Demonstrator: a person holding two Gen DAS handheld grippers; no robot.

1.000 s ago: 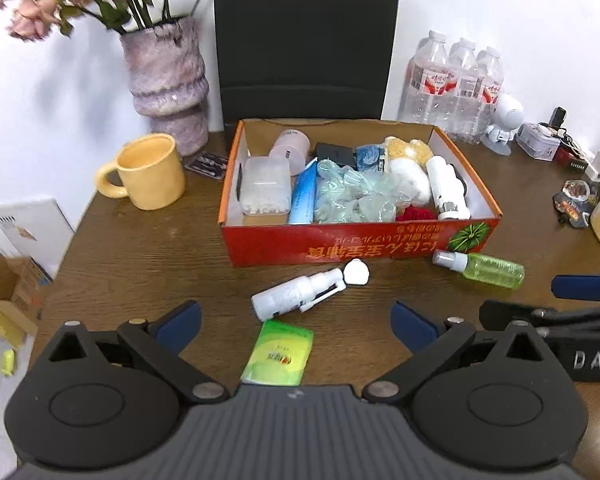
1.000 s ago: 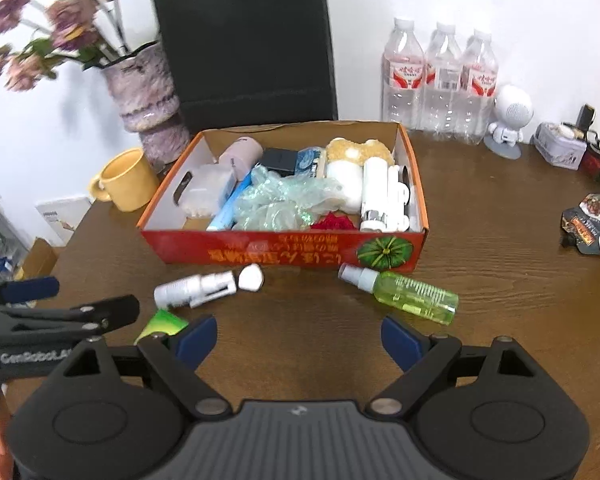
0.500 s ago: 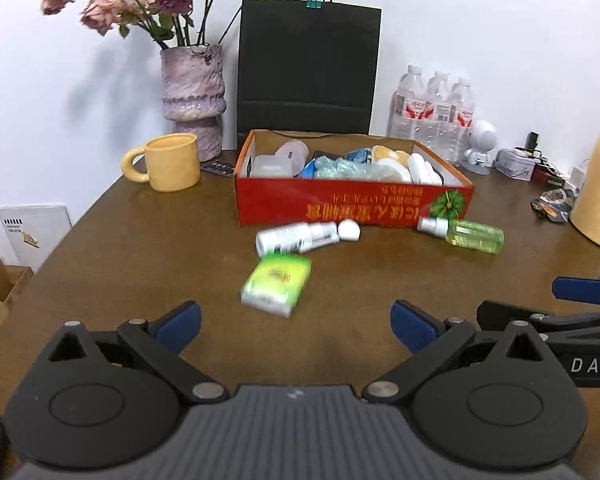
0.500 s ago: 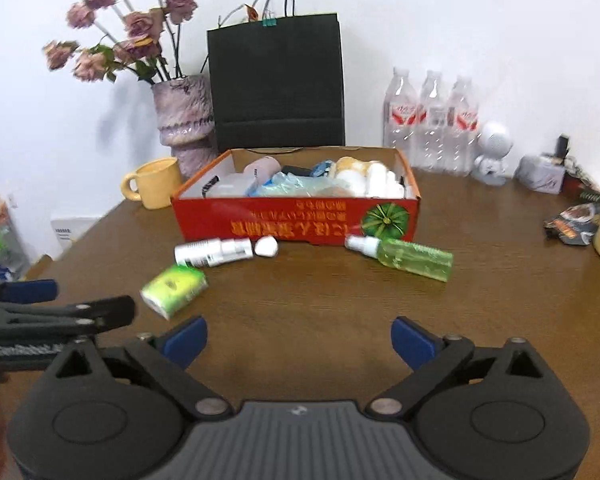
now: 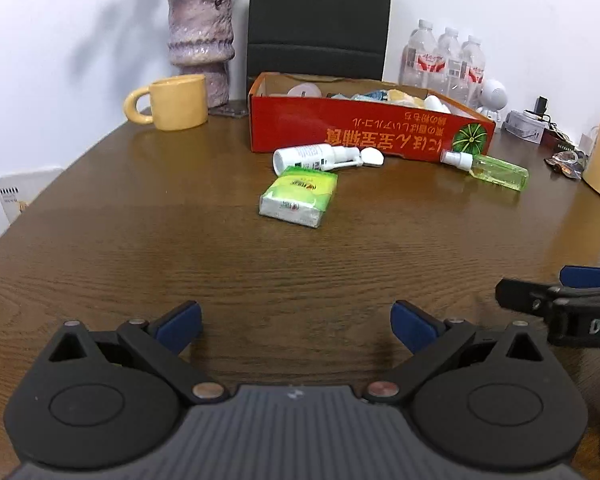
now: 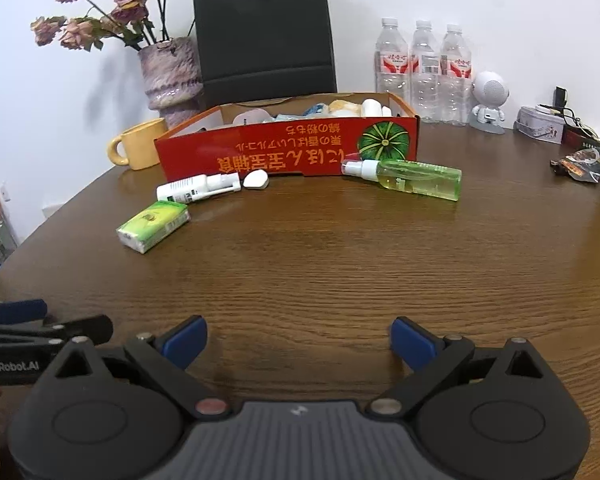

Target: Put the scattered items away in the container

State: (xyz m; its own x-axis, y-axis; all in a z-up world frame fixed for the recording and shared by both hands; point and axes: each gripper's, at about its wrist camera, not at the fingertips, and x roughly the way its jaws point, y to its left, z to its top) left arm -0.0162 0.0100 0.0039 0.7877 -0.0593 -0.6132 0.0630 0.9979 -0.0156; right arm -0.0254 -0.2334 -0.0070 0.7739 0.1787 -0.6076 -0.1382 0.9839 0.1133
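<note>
Both claws, left claw [image 5: 296, 322] & right claw [image 6: 298, 338], gape empty low over worktop [image 6: 340, 264]; approach step, next reach far to tissue pack [image 5: 298, 193], clamp.

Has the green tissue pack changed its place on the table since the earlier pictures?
No. The green tissue pack lies just in front of the white spray bottle and the red box, as before; only the camera view changed.

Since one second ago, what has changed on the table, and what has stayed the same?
Both views sank from looking down into the red cardboard box to near table level. The right claw has just opened wider, nothing between its jaws; the left claw is open and empty. The white spray bottle, green tissue pack and green spray bottle stayed put.
</note>
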